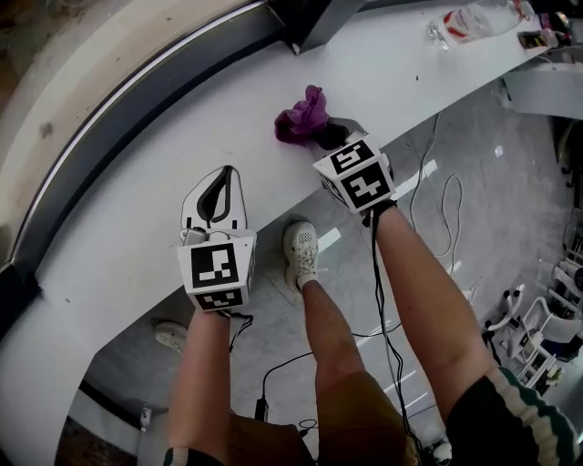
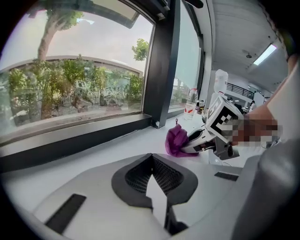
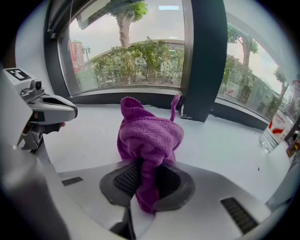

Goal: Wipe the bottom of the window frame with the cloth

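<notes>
A purple cloth (image 1: 303, 116) is bunched on the white sill (image 1: 137, 237), close to the dark bottom rail of the window frame (image 1: 137, 100). My right gripper (image 1: 326, 135) is shut on the cloth (image 3: 149, 136), which bulges up out of the jaws; the gripper (image 3: 143, 164) points at the frame rail (image 3: 140, 99). My left gripper (image 1: 225, 173) rests on the sill to the left of the cloth, jaws closed with nothing between them. The left gripper view shows its own tips (image 2: 151, 157) meeting, with the cloth (image 2: 177, 140) and the right gripper (image 2: 201, 140) ahead to the right.
A dark vertical mullion (image 3: 206, 61) stands on the sill just beyond the cloth. A plastic bottle (image 1: 474, 20) lies further right along the sill. The sill's front edge runs under my forearms; below it are the person's shoe (image 1: 301, 255) and cables (image 1: 446, 209) on the floor.
</notes>
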`<control>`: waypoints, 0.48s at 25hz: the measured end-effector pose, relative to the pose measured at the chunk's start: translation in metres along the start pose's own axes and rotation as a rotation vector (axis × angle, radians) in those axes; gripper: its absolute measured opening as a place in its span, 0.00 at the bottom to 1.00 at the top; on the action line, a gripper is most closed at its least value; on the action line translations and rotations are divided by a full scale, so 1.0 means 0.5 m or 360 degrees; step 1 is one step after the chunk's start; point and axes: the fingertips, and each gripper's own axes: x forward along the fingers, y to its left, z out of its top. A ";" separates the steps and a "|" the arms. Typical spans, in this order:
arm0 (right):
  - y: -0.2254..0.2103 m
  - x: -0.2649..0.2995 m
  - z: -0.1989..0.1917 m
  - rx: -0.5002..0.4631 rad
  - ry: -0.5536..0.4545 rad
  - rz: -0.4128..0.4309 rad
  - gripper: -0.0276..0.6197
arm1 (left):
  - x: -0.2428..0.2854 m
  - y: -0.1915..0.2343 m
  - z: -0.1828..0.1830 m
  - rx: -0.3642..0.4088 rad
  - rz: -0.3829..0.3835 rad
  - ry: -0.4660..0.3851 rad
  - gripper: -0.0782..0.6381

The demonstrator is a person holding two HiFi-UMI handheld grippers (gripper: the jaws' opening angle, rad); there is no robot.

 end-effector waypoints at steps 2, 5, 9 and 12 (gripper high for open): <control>0.016 0.001 0.001 0.0000 0.0010 -0.0003 0.16 | -0.017 0.012 -0.005 -0.0005 0.0010 -0.0004 0.12; 0.055 0.002 0.003 0.0001 0.0026 0.0009 0.16 | -0.043 0.030 -0.016 -0.0013 0.0020 -0.0008 0.12; 0.105 0.005 0.011 0.0008 0.0019 -0.0021 0.15 | -0.081 0.058 -0.031 -0.0012 0.0035 -0.0021 0.12; 0.135 0.013 0.016 0.0003 0.0004 -0.0061 0.15 | -0.113 0.086 -0.043 -0.0029 0.0052 -0.0031 0.12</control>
